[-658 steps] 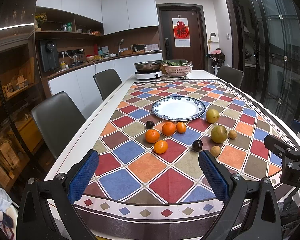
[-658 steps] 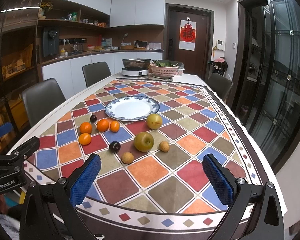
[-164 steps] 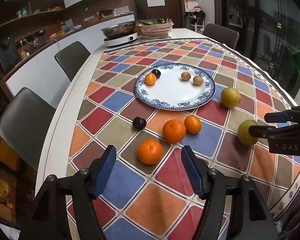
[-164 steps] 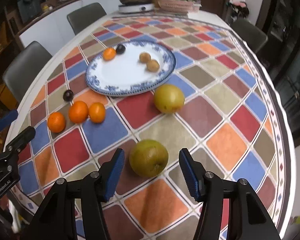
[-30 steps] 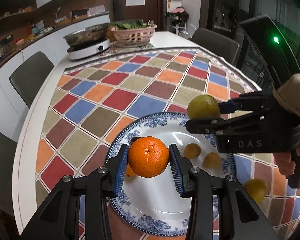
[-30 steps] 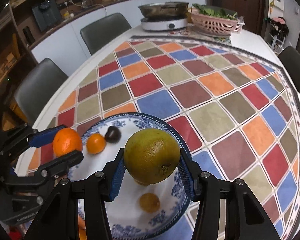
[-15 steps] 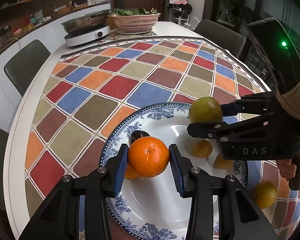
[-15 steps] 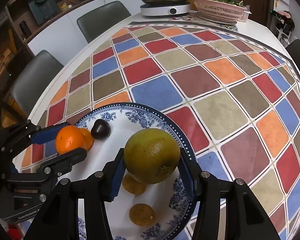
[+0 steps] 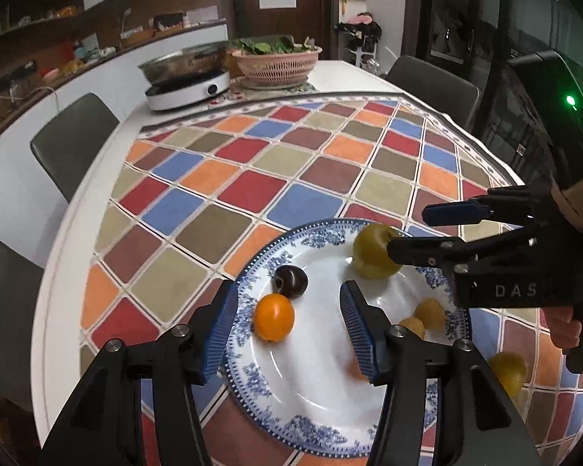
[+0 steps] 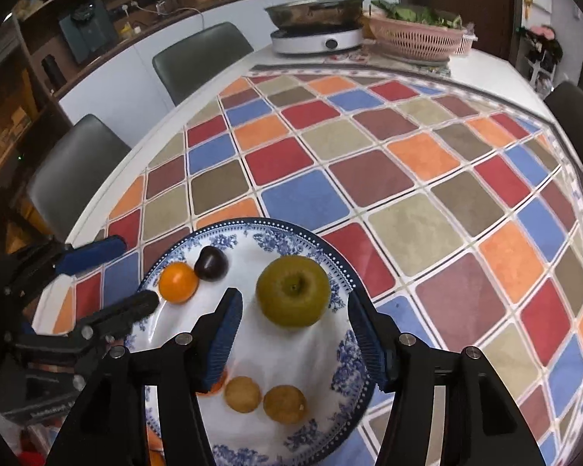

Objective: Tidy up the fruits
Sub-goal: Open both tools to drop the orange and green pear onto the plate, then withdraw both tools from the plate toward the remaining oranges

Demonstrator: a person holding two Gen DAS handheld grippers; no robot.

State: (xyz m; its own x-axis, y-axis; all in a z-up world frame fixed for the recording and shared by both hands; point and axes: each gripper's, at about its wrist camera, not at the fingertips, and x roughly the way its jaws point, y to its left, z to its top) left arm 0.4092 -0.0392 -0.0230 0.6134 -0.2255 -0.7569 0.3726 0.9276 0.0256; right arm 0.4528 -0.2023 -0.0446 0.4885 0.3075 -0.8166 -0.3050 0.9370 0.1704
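The blue-patterned plate (image 9: 311,435) (image 10: 252,225) holds a small orange (image 9: 274,322) (image 10: 178,282), a dark plum (image 9: 289,279) (image 10: 212,264) and two small brown fruits (image 9: 429,312) (image 10: 243,394). My left gripper (image 9: 289,330) (image 10: 138,272) hovers over the plate's left side, jaws opening, nothing between them. A patch of the big orange (image 10: 213,384) shows behind a finger of the right gripper. A large green fruit (image 10: 293,291) (image 9: 373,252) rests on the plate just past the tips of my right gripper (image 10: 295,326) (image 9: 408,233). Its jaws are opening and the pads are off the fruit.
A yellow fruit (image 9: 507,367) lies on the chequered cloth right of the plate. At the far end stand an induction cooker with a pan (image 9: 186,85) and a pink basket of greens (image 9: 276,64). Grey chairs (image 10: 198,62) line the left edge. A hand (image 9: 563,326) holds the right gripper.
Both grippers have let go. The big orange has dropped out of the left jaws onto the plate, and the green fruit now sits on the plate, free of the right pads.
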